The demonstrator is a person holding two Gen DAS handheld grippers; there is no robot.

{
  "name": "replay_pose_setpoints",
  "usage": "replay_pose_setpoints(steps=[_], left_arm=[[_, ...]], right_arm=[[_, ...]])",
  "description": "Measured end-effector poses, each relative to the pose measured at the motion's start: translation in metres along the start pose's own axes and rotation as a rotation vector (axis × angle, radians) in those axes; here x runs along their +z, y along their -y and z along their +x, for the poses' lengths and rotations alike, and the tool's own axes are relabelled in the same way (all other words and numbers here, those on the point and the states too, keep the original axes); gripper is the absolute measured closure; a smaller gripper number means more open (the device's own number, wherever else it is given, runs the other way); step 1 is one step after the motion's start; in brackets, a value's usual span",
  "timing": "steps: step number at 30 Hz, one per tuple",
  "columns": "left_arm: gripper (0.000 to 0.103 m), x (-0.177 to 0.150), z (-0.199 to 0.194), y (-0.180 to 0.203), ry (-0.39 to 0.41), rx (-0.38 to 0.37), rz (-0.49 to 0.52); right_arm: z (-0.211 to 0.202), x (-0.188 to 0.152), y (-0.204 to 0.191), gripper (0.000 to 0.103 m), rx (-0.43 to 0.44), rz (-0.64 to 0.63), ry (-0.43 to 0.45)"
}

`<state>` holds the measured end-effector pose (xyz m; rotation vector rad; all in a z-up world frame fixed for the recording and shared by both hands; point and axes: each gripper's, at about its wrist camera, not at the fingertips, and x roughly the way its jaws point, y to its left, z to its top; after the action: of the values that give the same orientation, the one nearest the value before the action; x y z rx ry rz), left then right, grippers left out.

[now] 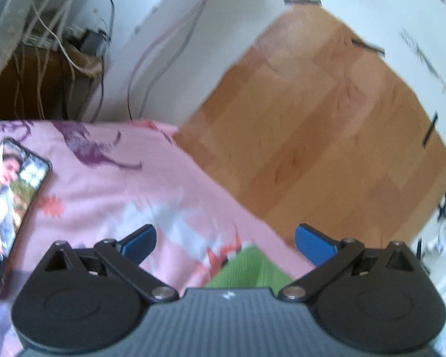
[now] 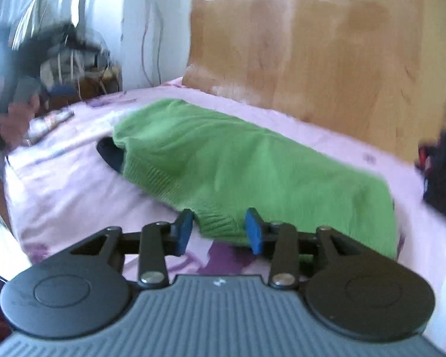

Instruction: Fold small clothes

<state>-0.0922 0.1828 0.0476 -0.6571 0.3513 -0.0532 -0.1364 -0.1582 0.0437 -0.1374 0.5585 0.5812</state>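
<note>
Pink bedsheet (image 2: 74, 184) fills lower frame, carrying our green sweater (image 2: 223, 160). Right gripper (image 2: 220, 229) jaws straddle its ribbed hem, not pinching; left gripper (image 1: 224, 238) jaws spread wide. We should seat the hem deep before closing.

a phone (image 1: 10, 199) lies on the pink patterned bedsheet (image 1: 104, 184); wooden floor (image 1: 327, 125) beyond.

wood floor (image 1: 327, 125) | white wall (image 1: 169, 29) | pink patterned bedsheet (image 1: 104, 184)

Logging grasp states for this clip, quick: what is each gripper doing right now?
Left gripper: open wide, holding nothing.
Right gripper: jaws partly open around the ribbed hem of the green sweater; not clamped.
</note>
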Motion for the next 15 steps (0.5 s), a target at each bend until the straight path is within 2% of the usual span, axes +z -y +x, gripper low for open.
replay_pose_setpoints(steps=[3,6,8,9,11,12,13,14,15], left_arm=[[0.000,-0.010,0.015,0.005,-0.086,0.004,0.041],[0.000,-0.016,0.038,0.007,-0.153,0.008,0.050],[0.000,-0.018,0.053,0.007,-0.192,0.022,0.058],[0.002,-0.019,0.061,0.007,-0.217,0.030,0.055],[0.020,-0.022,0.072,0.009,-0.254,0.041,0.053],[0.046,-0.023,0.074,0.011,-0.271,0.042,0.062],[0.072,-0.025,0.077,0.015,-0.297,0.042,0.081],[0.081,-0.027,0.078,0.019,-0.319,0.048,0.101],[0.084,-0.029,0.077,0.023,-0.335,0.046,0.121]], right_arm=[[-0.029,0.002,0.022,0.055,0.013,0.152,0.069],[-0.054,0.003,0.046,0.047,-0.074,0.291,0.160],[-0.059,0.001,0.066,0.033,-0.150,0.407,0.204],[-0.060,-0.003,0.078,0.031,-0.178,0.469,0.214],[-0.051,-0.010,0.094,0.031,-0.179,0.566,0.201],[-0.044,-0.013,0.099,0.032,-0.166,0.596,0.180],[-0.035,-0.016,0.102,0.040,-0.158,0.605,0.152],[-0.025,-0.017,0.101,0.074,-0.154,0.599,0.124],[-0.016,-0.017,0.099,0.095,-0.170,0.581,0.089]])
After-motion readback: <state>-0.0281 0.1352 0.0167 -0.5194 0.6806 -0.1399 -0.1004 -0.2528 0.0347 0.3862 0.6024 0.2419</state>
